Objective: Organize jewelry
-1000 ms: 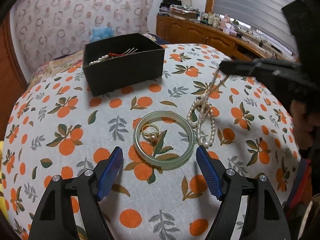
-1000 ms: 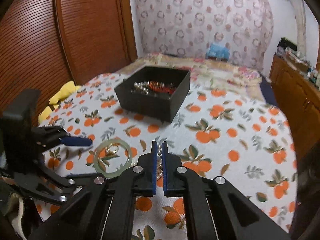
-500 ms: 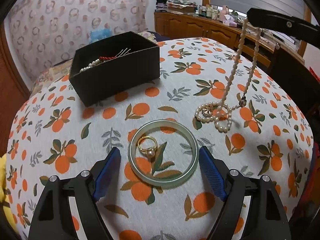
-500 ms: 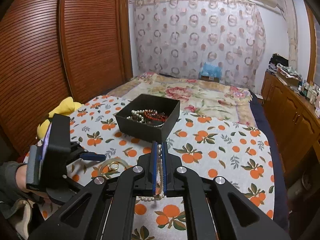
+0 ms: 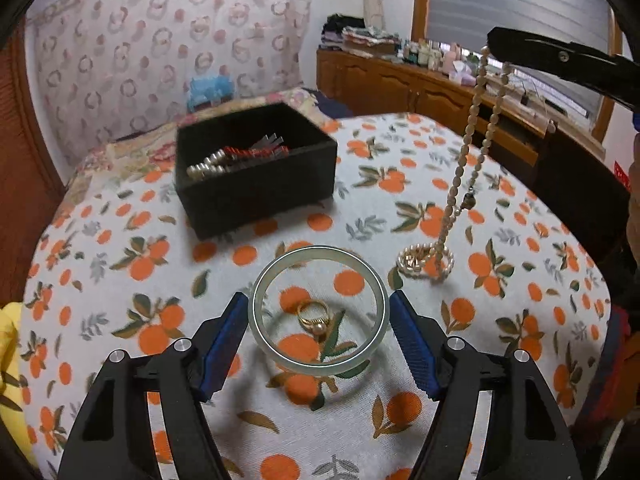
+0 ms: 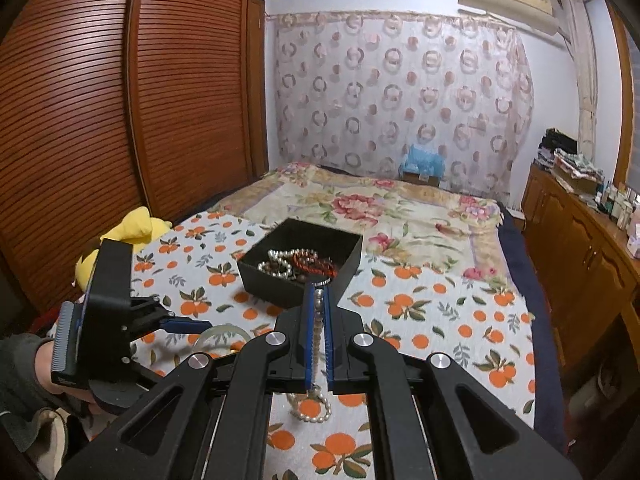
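Now our right gripper (image 6: 316, 330) has its fingers pinched on the pearl necklace (image 5: 456, 196). It hangs floppy, its end coiled on the bed. Our left gripper (image 5: 319, 342) fingers are wide around the smooth, hard bangle (image 5: 256, 312); we would grip its rim gently.

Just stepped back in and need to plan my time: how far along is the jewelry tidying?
Done: some pearls and red beads already lie in the black box. In hand: the right gripper lifts the pearl necklace, its end coiled on the cloth. Left: the jade bangle between the open left gripper fingers, and the gold ring inside it.
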{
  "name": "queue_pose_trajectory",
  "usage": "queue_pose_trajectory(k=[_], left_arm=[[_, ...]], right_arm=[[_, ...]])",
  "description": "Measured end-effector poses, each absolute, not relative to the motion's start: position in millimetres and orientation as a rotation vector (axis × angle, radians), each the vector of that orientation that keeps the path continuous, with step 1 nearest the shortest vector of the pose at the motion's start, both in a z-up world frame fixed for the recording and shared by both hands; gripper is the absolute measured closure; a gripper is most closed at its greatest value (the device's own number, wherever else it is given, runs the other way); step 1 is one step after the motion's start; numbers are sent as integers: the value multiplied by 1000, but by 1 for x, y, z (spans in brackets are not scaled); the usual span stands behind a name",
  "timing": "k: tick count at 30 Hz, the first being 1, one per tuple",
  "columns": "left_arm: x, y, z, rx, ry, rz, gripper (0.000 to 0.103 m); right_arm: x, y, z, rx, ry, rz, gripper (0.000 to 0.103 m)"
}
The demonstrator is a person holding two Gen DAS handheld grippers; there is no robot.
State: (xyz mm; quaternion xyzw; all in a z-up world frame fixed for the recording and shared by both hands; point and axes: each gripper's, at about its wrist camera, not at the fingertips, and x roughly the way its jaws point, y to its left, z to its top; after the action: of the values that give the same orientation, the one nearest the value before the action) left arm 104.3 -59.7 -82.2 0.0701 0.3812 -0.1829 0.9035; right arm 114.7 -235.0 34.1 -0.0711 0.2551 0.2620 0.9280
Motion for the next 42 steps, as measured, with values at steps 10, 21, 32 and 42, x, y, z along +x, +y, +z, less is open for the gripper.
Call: queue_pose_trajectory(k=[10,21,32,42], left_arm=[[102,-47,-50,132,715,-356,34],[108,-33,-31,114,672,-324,34],[120,-22,-22,108,656,-305,34],[144,-13,-14,99,651,-283,34]], right_arm=[[124,-227,69,-172,460,533,98],[142,-221,111,-179,395,525,98],[174,-207,139,-200,365,535,98],[202,-189,143,-203,355,575,98]])
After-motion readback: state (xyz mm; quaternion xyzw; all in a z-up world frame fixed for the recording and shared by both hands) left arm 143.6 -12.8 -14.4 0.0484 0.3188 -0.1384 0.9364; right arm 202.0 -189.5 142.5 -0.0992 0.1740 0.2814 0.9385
